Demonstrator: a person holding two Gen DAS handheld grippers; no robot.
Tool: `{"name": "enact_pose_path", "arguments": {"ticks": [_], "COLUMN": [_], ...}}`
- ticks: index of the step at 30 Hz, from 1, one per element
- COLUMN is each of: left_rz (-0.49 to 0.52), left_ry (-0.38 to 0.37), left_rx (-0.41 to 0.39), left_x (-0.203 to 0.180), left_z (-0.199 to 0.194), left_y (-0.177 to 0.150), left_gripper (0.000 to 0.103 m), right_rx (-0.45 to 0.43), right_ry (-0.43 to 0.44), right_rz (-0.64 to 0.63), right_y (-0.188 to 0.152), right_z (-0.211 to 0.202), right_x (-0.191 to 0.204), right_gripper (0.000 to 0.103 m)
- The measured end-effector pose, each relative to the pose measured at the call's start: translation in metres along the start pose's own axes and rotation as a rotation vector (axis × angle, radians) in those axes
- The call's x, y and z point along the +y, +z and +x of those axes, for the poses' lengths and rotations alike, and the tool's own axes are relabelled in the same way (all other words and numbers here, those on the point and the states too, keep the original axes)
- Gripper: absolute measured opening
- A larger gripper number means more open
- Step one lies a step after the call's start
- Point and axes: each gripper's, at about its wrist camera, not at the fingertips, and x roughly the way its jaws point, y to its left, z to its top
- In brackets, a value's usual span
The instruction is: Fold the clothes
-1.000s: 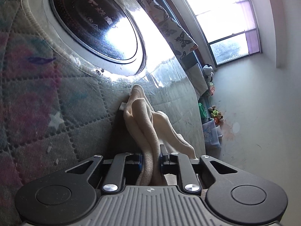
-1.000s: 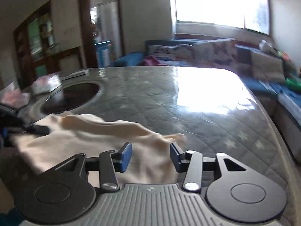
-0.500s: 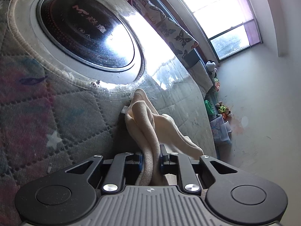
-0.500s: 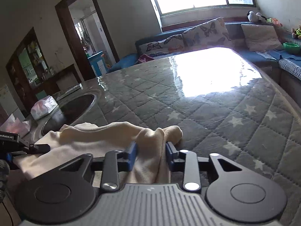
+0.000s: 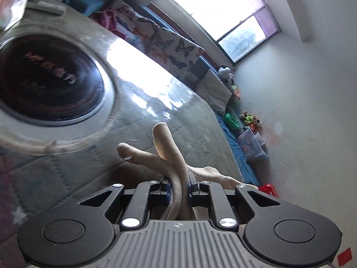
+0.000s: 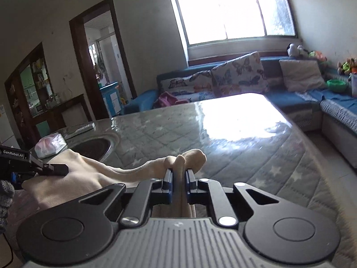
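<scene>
Two grippers share one cream fleece garment (image 5: pixel 176 156). From the left wrist view, the left gripper (image 5: pixel 179 179) pinches a bunched edge tight, lifting it off the grey star-quilted table cover (image 5: pixel 178 122) near the round dark inset hob (image 5: pixel 44 78). From the right wrist view, the right gripper (image 6: pixel 179 176) clamps another edge, probably so the cloth hangs stretched for folding

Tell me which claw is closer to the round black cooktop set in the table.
Left. The left claw grips the cream garment beside the round black cooktop; the right claw holds the garment's other end, farther along the table.
</scene>
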Motion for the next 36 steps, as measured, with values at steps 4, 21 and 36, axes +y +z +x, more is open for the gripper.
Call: {"name": "enact_pose_path", "arguments": {"ticks": [4, 21, 36], "left_rz": [0.035, 0.144, 0.128], "left_ry": [-0.033, -0.073, -0.009], "left_rx": [0.010, 0.112, 0.262], "left_x": [-0.020, -0.083, -0.059], "left_z": [0.021, 0.117, 0.137], "left_y": [0.005, -0.004, -0.023], "left_gripper": [0.014, 0.014, 0.014], "right_rx": [-0.033, -0.028, 0.113], "right_ry": [-0.055, -0.260, -0.302], "right_rz": [-0.025, -0.049, -0.022], "right_y": [0.018, 0.058, 0.027], "right_z": [-0.010, 0.004, 0.038], "right_x": [-0.012, -0.086, -0.118], "right_gripper": [0.010, 0.010, 0.010]}}
